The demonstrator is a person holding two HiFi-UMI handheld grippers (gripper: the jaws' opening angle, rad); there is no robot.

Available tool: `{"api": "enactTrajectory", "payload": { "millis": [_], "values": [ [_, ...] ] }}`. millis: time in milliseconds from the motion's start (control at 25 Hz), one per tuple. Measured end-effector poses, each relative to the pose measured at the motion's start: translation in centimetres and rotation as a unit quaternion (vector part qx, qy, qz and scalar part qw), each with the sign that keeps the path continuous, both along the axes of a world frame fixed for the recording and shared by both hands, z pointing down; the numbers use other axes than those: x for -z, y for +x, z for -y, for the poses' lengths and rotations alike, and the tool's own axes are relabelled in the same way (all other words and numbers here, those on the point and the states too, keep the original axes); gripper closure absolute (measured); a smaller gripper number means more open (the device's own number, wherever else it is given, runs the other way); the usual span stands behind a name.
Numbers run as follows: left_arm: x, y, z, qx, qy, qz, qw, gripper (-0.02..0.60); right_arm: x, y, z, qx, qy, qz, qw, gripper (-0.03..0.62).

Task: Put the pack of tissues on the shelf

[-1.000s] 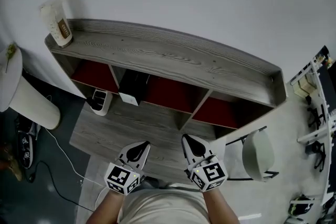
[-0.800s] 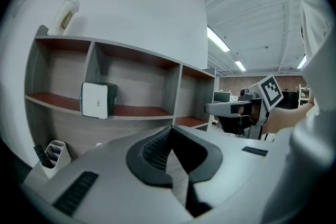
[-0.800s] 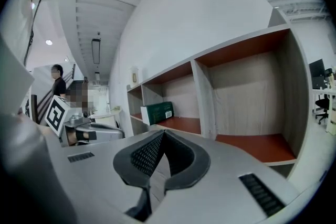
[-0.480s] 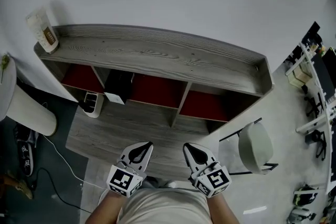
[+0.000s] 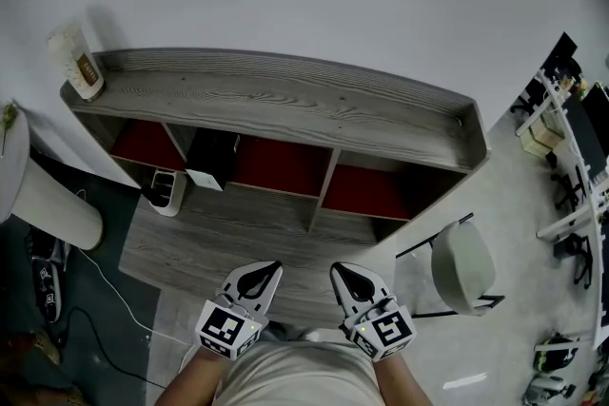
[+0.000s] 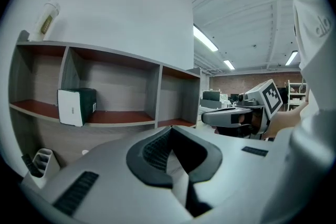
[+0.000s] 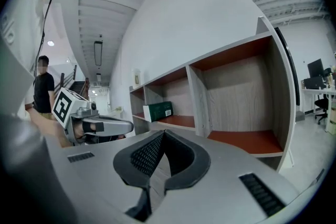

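- Shelf (image 5: pixel 285 105): in the head view the top board hides the backs of its compartments. Only strips of red floor show.
- Dark green pack (image 5: pixel 211 162), second compartment from the shelf's left end: mostly under the top board. The print on its white end is too small to read.
- Pale packet (image 5: pixel 78 62), on the shelf's top at its left end: label illegible.
- White holder (image 5: pixel 169 190), below the shelf's left end: contents dark, cannot be identified.
- Round white object (image 5: pixel 38 195), left of the shelf: cut off by the picture edge.
- Racks (image 5: pixel 571 195), right of the shelf: cut off, and the items on them are too small to name.
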State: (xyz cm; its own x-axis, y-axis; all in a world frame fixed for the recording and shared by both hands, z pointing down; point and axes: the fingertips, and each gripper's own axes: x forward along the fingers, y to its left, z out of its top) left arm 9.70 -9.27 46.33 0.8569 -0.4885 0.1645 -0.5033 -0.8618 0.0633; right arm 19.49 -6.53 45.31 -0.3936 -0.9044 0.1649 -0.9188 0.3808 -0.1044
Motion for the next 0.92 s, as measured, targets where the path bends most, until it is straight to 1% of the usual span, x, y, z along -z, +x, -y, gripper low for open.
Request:
{"api": "enactTrajectory", "payload": {
  "millis": [120,360,560,760,920],
  "values": [
    [0.2,-0.5,0.4,0.007,-0.005,-0.009,0.9999,0.568,0.0,-0.2,0.1,0.0,0.002,-0.004,1.0,0.568],
    [0.6,-1.5,1.2,0.023,-0.015,-0.029,0.9992,0.568,-0.1,-0.2,0.7,-0.005,-0.004,0.008,1.0,0.568],
    [0.6,-2.1,1.6,0.026,-0.012,-0.026,0.9993,0.568,-0.2,-0.3,1.1,-0.009,-0.007,0.011,1.0,0.568],
    [0.2,-2.7,2.1,0.035,-0.03,-0.036,0.9983,0.568,-0.5,-0.7,1.5,-0.009,-0.011,0.015,1.0,0.568],
    [0.0,-3.2,2.5,0.037,-0.032,-0.034,0.9982,0.568,-0.5,-0.9,1.9,-0.013,-0.012,0.015,1.0,0.568]
  ]
}}
